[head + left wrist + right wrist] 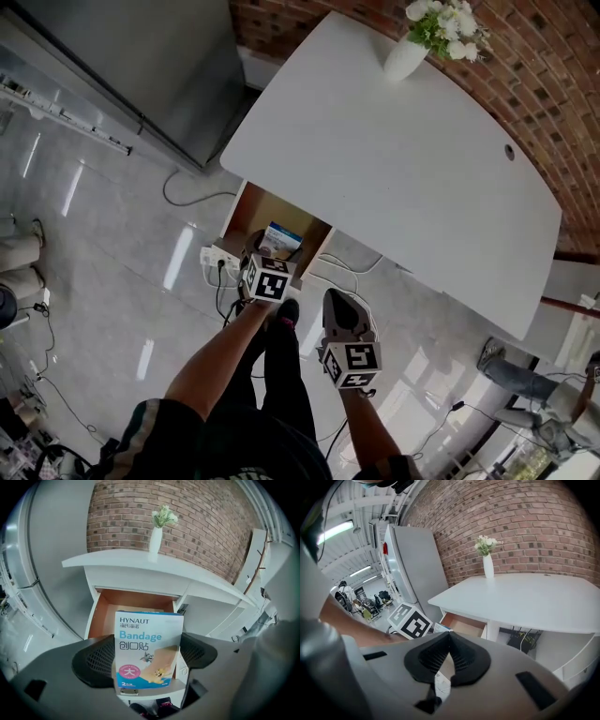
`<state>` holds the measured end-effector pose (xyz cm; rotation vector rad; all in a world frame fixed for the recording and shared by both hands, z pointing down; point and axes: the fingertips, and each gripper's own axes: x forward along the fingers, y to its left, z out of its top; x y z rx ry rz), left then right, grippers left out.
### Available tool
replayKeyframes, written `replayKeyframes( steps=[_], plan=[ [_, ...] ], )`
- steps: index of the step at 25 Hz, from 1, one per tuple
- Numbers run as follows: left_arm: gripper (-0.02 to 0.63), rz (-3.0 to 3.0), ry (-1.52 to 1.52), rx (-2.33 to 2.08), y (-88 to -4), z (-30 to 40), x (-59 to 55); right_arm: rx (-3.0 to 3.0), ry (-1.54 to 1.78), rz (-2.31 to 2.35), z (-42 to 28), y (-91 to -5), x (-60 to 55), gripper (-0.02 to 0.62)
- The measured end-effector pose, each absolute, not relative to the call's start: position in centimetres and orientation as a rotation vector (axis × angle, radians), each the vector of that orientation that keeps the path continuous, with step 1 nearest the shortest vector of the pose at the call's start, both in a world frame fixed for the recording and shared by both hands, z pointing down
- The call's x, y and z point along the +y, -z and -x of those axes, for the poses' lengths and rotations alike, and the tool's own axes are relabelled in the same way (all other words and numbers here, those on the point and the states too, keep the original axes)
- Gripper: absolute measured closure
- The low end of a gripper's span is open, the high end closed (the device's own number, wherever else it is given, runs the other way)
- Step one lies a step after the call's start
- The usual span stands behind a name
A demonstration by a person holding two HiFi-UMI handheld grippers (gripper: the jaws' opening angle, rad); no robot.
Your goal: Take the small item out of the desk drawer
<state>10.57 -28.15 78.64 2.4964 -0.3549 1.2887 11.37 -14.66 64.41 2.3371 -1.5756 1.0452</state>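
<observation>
Your left gripper clamps the blue-and-white cardboard bandage box over the open wood-lined desk drawer, right gripper clenched empty; slacken your squeeze and it could drop back in.

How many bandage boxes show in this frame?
1. The blue-and-white cardboard bandage box is clamped between the jaws of the left gripper, in front of the open wooden drawer. It blocks part of the drawer's inside, so another could be hidden there.

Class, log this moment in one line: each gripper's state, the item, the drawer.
left gripper: shut on bandage box, upright | right gripper: shut, empty | desk drawer: open
</observation>
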Motion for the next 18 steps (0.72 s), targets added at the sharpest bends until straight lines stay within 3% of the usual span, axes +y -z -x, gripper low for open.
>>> replayKeyframes(
  steps=[18],
  plan=[
    [0.161,-2.636,-1.206,-0.225,-65.1,-3.8,-25.5,-1.664,-0.961,-2.306,-6.2,-55.6,-15.4,0.572]
  ],
)
